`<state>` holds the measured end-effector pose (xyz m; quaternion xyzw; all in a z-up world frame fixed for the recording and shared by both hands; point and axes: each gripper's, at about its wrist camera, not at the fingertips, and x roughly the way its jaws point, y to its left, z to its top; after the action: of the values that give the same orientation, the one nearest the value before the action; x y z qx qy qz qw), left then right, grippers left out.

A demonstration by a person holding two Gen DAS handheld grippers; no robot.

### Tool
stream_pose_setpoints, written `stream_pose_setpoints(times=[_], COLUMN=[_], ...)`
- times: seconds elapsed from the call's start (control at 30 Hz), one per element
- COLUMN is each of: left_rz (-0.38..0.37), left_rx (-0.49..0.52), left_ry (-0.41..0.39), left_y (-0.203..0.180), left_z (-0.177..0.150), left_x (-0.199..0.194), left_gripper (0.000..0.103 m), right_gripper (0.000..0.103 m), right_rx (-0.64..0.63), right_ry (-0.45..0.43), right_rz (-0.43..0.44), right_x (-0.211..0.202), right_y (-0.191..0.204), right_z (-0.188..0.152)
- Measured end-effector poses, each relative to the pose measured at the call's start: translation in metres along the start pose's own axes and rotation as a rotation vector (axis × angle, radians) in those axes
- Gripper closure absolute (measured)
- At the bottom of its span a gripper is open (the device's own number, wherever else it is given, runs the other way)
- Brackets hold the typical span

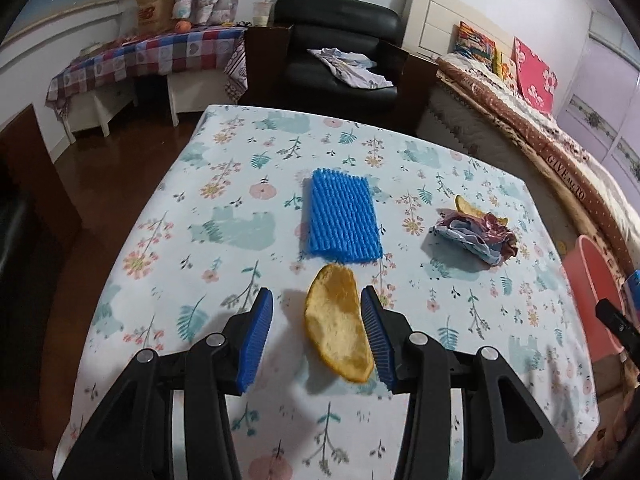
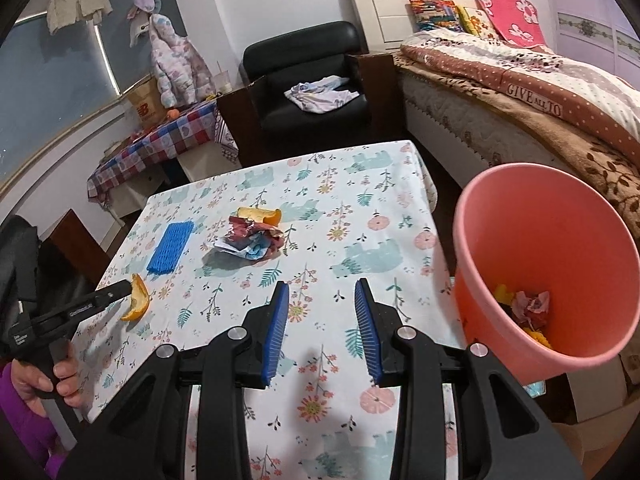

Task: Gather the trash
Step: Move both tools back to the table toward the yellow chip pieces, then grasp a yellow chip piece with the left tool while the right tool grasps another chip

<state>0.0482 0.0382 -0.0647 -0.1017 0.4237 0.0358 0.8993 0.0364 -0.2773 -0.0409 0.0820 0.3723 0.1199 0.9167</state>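
Observation:
A large orange peel [image 1: 338, 320] [image 2: 138, 298] lies on the floral tablecloth between the fingers of my left gripper [image 1: 317, 292] [image 2: 127, 289]. That gripper is open; the peel sits close to the right pad, clear of the left one. Beyond it lie a blue foam net [image 1: 340, 220] [image 2: 170, 248], a crumpled wrapper [image 1: 476, 236] [image 2: 250, 240] and a second peel [image 1: 466, 206] [image 2: 260, 215]. My right gripper [image 2: 321, 284] hovers open over the table's near right part, with nothing between its fingers. A pink bucket [image 2: 480, 240] [image 1: 592, 280] with trash in it stands off the table's right side.
The table [image 2: 372, 200] drops off at its left, far and right edges. A black armchair [image 2: 304, 76] and a bed [image 2: 520, 92] stand behind it. A checked-cloth side table [image 2: 160, 140] is at the back left. A hand [image 2: 60, 380] in a purple sleeve holds the left gripper.

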Motion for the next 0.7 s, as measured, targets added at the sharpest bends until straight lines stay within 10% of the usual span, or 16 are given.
stream_pose_setpoints(times=[0.4,0.7], left_rz=[-0.055,-0.091], left_rx=[-0.018,-0.021], left_ry=[0.058,0.027], left_y=[0.001,0.002], left_z=[0.000,0.007], left_x=[0.022,0.011], left_gripper=[0.098,0.100], right_gripper=[0.068,0.068], right_rx=[0.020,0.034], right_ry=[0.035,0.050], right_rz=[0.097,0.143], right_x=[0.036,0.070], right_y=[0.015,0.028], right_z=[0.025,0.055])
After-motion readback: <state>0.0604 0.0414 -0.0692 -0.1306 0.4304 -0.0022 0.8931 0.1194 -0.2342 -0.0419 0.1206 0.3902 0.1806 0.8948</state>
